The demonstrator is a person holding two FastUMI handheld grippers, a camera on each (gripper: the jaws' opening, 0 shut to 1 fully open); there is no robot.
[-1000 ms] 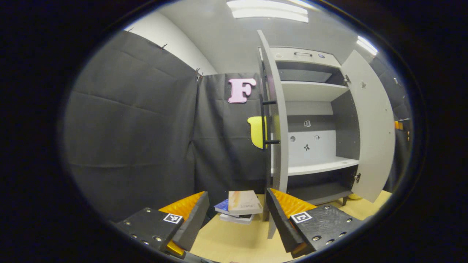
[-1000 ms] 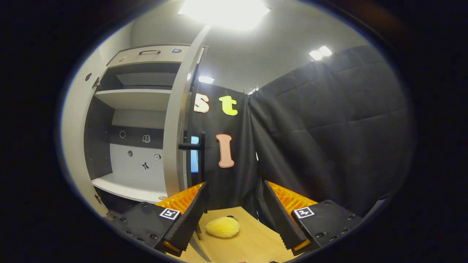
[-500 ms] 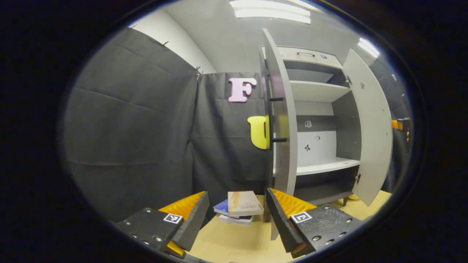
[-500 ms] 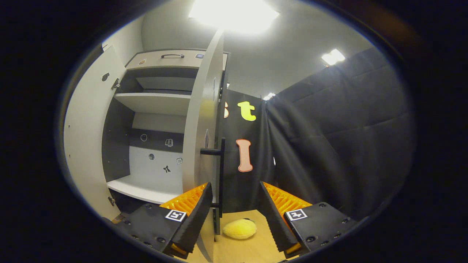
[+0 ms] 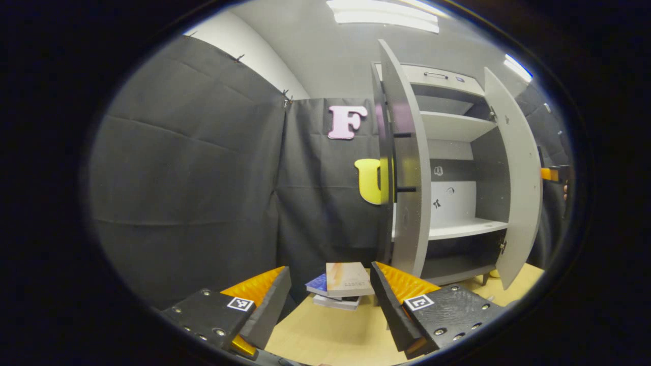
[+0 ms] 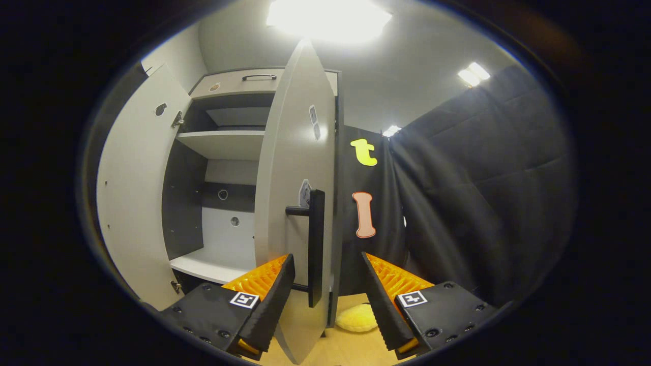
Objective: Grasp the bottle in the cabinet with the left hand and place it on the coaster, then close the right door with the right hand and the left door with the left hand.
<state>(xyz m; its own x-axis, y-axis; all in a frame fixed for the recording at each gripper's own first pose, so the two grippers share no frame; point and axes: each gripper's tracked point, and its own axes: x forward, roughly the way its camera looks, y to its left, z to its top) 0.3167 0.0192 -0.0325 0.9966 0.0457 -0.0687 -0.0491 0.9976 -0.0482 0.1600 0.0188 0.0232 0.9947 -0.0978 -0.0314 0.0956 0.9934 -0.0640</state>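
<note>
Right gripper view — the right gripper (image 6: 325, 300), jaws wide, frames the right door (image 6: 292, 203) handle (image 6: 316, 249), upright, straight ahead.

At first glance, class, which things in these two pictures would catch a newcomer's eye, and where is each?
The tall grey cabinet with both doors open and bare shelves dominates. In the right gripper view, its right door with a black bar handle stands just ahead of the open right gripper. In the left gripper view, a stack of books lies on the wooden table.
</note>
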